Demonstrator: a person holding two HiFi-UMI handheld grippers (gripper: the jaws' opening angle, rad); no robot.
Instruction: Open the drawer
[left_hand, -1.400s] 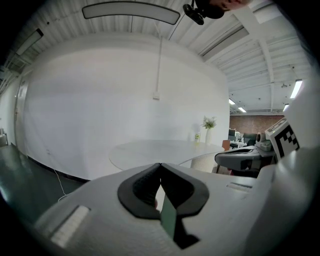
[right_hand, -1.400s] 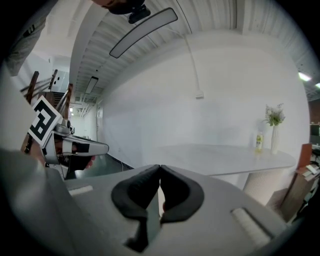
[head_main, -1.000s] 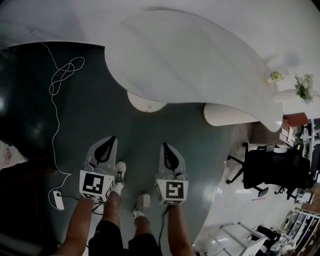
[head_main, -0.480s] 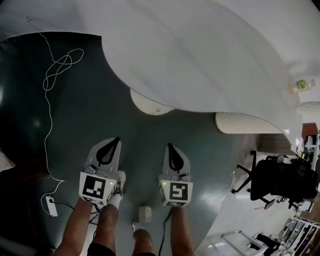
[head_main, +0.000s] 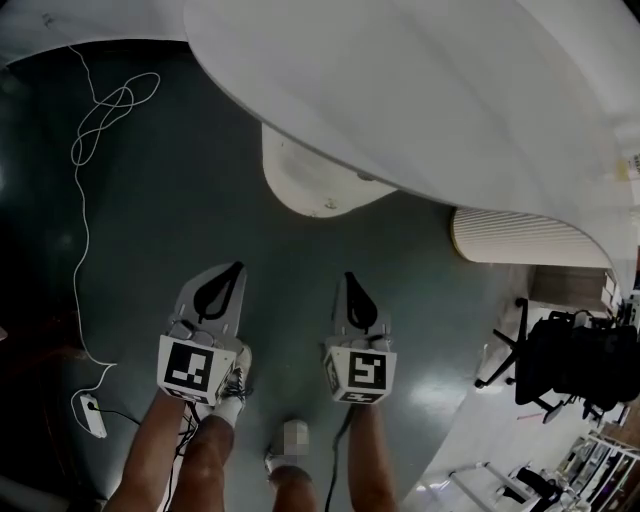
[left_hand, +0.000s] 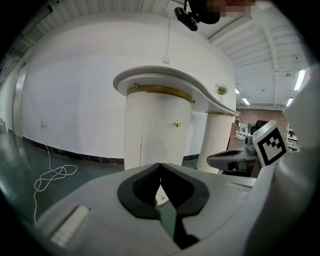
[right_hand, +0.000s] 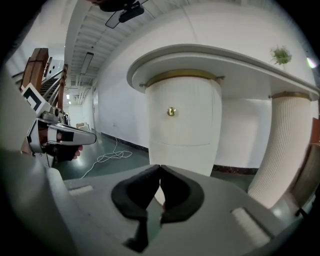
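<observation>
A white cable (head_main: 88, 130) loops on the floor (head_main: 180, 230) well left of the left gripper (head_main: 235, 268)'s fingers and ends at a plug (head_main: 91, 415) left of and behind them. A 2nd ribbed pillar (head_main: 525, 240) stands ahead and right of the right gripper (head_main: 350, 278)'s fingers, with a black chair (head_main: 565, 365) farther right. Only bare floor lies between the fingertips and the round cabinet (head_main: 310, 185) straight ahead. The drawer (right_hand: 182, 127) is its front panel, with a gold knob (right_hand: 171, 111) above the right fingertips. Both pairs of fingers are clenched tip to tip on nothing.

The floor is dark green and glossy, the walls white, and a curved white counter (head_main: 430, 90) caps the cabinet.

Against 1 second ago, counter and cabinet fill more of the head view, and the plant (right_hand: 281, 55) on the counter has left it.
</observation>
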